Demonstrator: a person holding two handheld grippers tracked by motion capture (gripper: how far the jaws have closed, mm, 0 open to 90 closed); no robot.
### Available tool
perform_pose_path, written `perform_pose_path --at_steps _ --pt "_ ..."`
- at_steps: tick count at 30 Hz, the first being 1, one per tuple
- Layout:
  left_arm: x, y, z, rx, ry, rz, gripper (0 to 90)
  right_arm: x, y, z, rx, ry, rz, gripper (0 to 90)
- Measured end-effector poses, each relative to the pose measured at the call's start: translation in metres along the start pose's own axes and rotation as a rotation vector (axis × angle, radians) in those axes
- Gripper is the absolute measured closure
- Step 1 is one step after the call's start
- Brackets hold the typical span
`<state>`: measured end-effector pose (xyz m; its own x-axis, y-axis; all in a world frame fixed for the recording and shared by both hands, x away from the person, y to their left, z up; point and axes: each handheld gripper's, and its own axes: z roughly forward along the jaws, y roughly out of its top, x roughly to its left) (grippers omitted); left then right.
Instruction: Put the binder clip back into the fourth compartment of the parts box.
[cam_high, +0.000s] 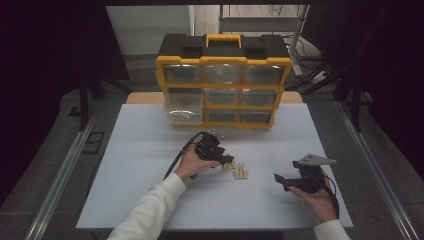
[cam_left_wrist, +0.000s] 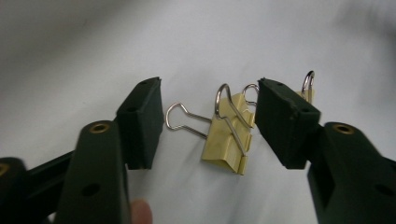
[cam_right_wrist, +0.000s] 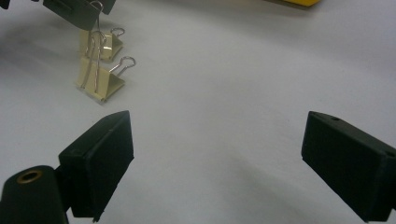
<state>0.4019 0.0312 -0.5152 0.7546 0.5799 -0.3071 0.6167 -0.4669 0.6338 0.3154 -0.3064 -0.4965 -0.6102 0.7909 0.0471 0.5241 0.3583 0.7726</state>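
Observation:
Two yellow binder clips with silver wire handles lie mid-table. My left gripper (cam_high: 226, 161) is lowered over one binder clip (cam_left_wrist: 229, 140), which lies between its jaws with a gap on each side; the pads do not press on it. The other binder clip (cam_left_wrist: 307, 86) peeks out behind one jaw and lies just to the right (cam_high: 242, 173) in the high view. My right gripper (cam_high: 281, 181) rests in a hand at the right, open with nothing between its fingers (cam_right_wrist: 219, 154). The right gripper view shows both clips, the nearer (cam_right_wrist: 95, 77) and the farther (cam_right_wrist: 105, 44).
A yellow and black organizer (cam_high: 223, 85) with several clear drawers stands at the table's far edge; its middle-left drawer (cam_high: 184, 107) is pulled out a little. The white table (cam_high: 150, 190) has bare room at front left and between the grippers.

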Motion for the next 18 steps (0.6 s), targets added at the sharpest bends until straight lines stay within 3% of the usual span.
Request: perform_pose_path --at_steps 9,18 --pt "-0.0014 -0.0005 0.0028 0.012 -0.060 -0.005 71.7 0.0000 0.0000 -0.0001 0.001 -0.002 0.000 9.6" --pt "-0.0061 0.0013 -0.0026 0.016 -0.129 0.007 87.5 0.0001 -0.0001 0.0001 0.002 -0.004 -0.001 9.6"
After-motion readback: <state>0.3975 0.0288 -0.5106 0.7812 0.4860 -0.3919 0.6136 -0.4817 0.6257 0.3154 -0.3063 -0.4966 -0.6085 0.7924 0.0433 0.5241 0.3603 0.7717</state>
